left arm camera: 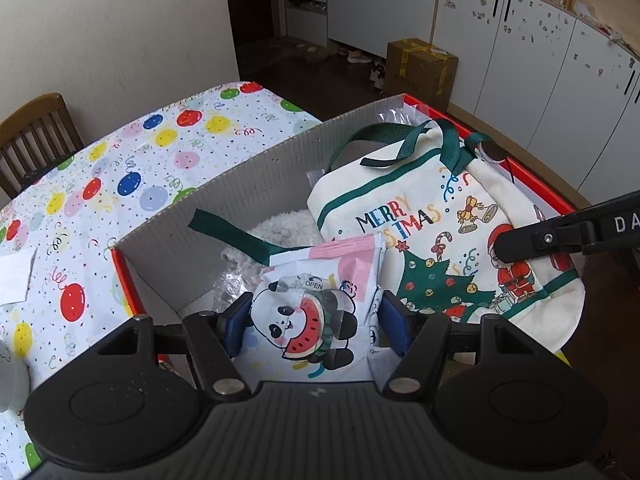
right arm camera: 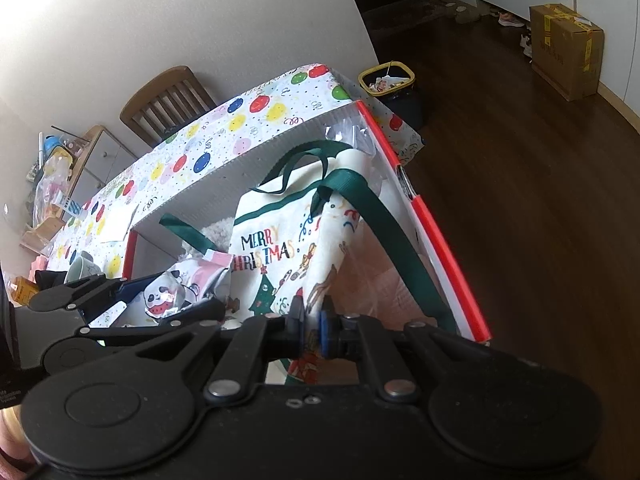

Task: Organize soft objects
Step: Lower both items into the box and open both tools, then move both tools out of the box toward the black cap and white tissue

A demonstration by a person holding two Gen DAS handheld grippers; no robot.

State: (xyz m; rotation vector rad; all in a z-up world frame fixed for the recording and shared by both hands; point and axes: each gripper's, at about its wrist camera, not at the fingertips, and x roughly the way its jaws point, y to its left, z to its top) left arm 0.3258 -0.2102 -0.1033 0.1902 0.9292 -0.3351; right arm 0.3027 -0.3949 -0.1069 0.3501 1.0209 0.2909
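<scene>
Left gripper (left arm camera: pixel 316 322): its blue pads sit on either side of the panda packet, which fills the gap between them; contact on the right pad is hard to confirm, so whether it is truly clamped I cannot tell.
Panda packet (left arm camera: pixel 320 304): a white and pink pouch printed with a panda eating watermelon, marked "OPEN", inside the box at its near end, leaning against the tote bag.
Right gripper (right arm camera: pixel 314 326): pads pinched tight on a fold of the tote bag's cloth at its lower edge.
Tote bag (left arm camera: pixel 440 232): cream canvas with "MERRY CHRISTMAS", a tree and a Santa, green handles (right arm camera: pixel 360 204) looping up; it lies in the right part of the box.
Box (left arm camera: pixel 224 184): grey corrugated walls inside, red outside, standing on the table.
White fluffy item (left arm camera: pixel 280 224): deeper in the box, behind the packet and partly under the tote.
Tablecloth (left arm camera: pixel 120 184): white with coloured balloons.
Wooden chair (left arm camera: pixel 36 136): behind the table by the wall.
</scene>
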